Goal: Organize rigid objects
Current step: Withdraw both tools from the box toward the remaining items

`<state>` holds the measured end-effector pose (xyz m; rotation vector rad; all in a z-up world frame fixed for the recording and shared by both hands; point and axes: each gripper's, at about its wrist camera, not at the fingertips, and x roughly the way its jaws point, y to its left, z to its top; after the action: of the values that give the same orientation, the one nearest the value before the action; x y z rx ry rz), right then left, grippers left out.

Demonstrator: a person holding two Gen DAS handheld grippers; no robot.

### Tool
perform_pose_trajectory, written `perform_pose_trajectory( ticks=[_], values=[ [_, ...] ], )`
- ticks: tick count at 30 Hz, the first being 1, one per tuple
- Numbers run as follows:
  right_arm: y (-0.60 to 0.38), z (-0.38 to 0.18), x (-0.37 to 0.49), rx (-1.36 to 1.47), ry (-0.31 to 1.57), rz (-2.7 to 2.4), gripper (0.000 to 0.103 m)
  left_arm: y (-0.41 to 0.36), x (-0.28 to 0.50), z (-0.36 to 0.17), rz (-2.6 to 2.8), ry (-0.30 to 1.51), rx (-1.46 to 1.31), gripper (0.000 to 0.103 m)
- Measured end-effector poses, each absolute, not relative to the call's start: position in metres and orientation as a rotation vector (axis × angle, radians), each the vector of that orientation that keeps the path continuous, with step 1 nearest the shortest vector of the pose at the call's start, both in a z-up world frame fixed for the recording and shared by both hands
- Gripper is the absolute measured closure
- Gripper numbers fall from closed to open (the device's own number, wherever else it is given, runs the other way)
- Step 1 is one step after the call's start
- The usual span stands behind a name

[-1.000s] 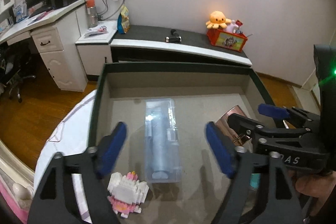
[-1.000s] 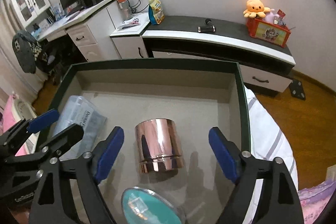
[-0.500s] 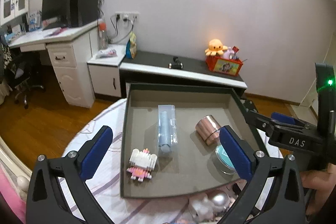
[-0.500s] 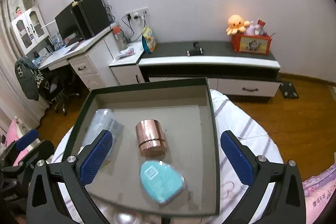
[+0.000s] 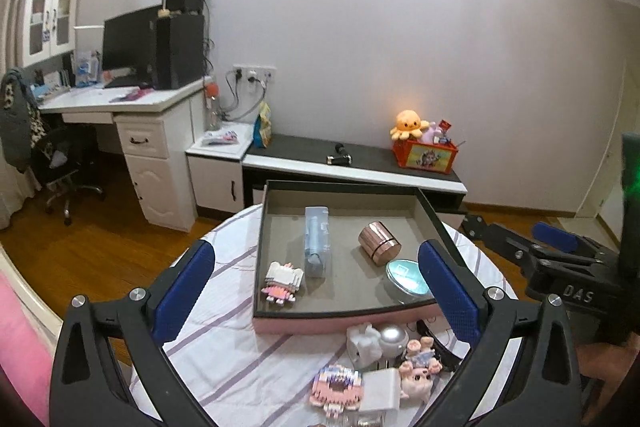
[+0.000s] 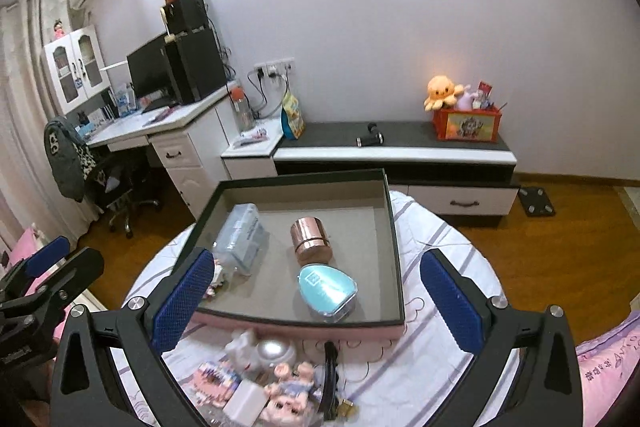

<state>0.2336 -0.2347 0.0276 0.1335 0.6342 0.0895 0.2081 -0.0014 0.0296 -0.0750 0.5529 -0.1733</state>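
Below both grippers, near table edge: loose pile of small toys [image 5: 372, 375], outside box [image 5: 344, 313]. I hold left gripper [image 5: 316, 295] and right gripper [image 6: 320, 301] wide apart, empty. White charger block [image 6: 244, 403] lies nearest, closer to my left jaws.

light: dim, ceiling glare (top left); edges: fisheye-warped; foreground: blurred
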Motion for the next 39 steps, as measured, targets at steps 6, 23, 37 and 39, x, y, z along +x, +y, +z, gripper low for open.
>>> perform_pose_trajectory(
  ticks=[6,23,37,39],
  values=[
    [-0.229,0.039,0.189,0.109,0.575,0.079,0.000,0.001,0.173,0.029,-0.148,0.535,-0.060,0.000],
    [-0.236,0.029,0.110,0.126,0.546,0.085,0.000,0.007,0.113,0.007,-0.138,0.563,-0.074,0.000],
    [-0.244,0.019,0.114,0.127,0.579,0.068,0.000,0.009,0.112,-0.004,-0.144,0.588,-0.070,0.000],
    [-0.246,0.013,0.118,0.121,0.596,0.062,0.000,0.008,0.115,-0.010,-0.150,0.605,-0.066,0.000]
  ],
)
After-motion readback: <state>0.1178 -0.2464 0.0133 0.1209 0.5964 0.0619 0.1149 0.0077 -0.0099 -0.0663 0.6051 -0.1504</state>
